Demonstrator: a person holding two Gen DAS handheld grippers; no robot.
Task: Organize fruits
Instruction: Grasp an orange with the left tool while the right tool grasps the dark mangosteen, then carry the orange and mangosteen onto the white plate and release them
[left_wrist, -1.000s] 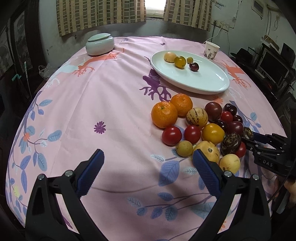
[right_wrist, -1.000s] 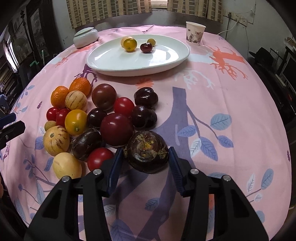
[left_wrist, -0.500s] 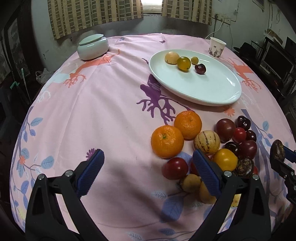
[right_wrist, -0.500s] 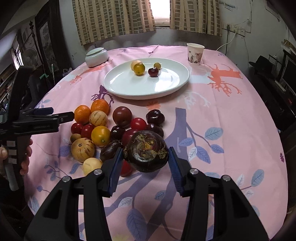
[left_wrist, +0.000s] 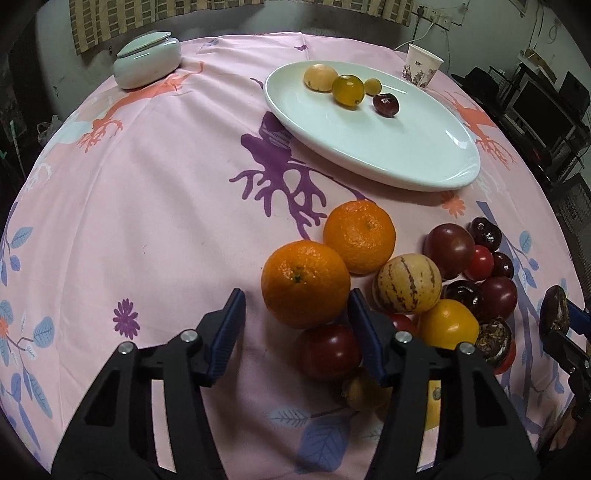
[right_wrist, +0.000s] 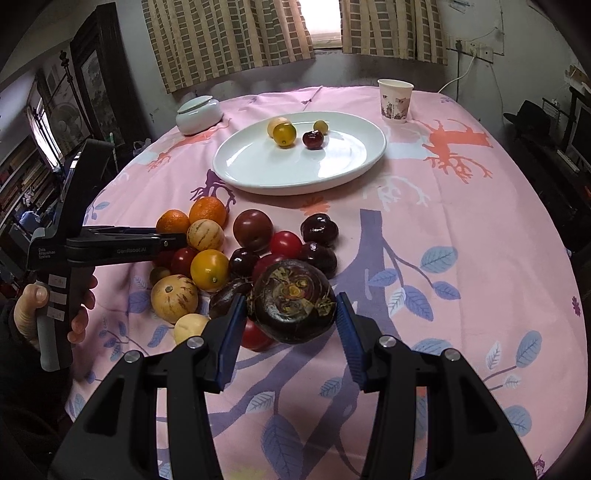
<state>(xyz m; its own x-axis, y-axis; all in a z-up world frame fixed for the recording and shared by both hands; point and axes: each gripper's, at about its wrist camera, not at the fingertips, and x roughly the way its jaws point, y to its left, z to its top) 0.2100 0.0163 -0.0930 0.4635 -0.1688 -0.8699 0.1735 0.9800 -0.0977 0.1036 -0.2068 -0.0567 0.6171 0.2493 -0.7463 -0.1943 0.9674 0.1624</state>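
White porcelain marks the goal: an oval plate (right_wrist: 258, 177) is set far across the pink-clothed tabletop (right_wrist: 461, 240), and only four small fruits are held in it, a pale round one (right_wrist: 276, 123), a yellow one (right_wrist: 284, 134), a small yellow-green one (right_wrist: 321, 126) and a dark red one (right_wrist: 313, 140), all gathered toward its far side. Most of the plate is left bare. The task is judged to be at an early stage, since the bulk of the fruit is still heaped on the cloth in front of the plate: two oranges, striped pale melons, red and yellow tomatoes, dark plums.

A dark, rough-skinned round fruit (right_wrist: 291, 301) is clamped between the jaws of the right gripper (right_wrist: 291, 334) and is carried clear of the cloth above the heap. The jaws of the left gripper (left_wrist: 295, 332) are closing around the nearer orange (left_wrist: 306, 282); contact with the pads cannot be confirmed.

A lidded white jar (right_wrist: 198, 113) and a paper cup (right_wrist: 394, 99) are seen beyond the plate; their contents cannot be told.
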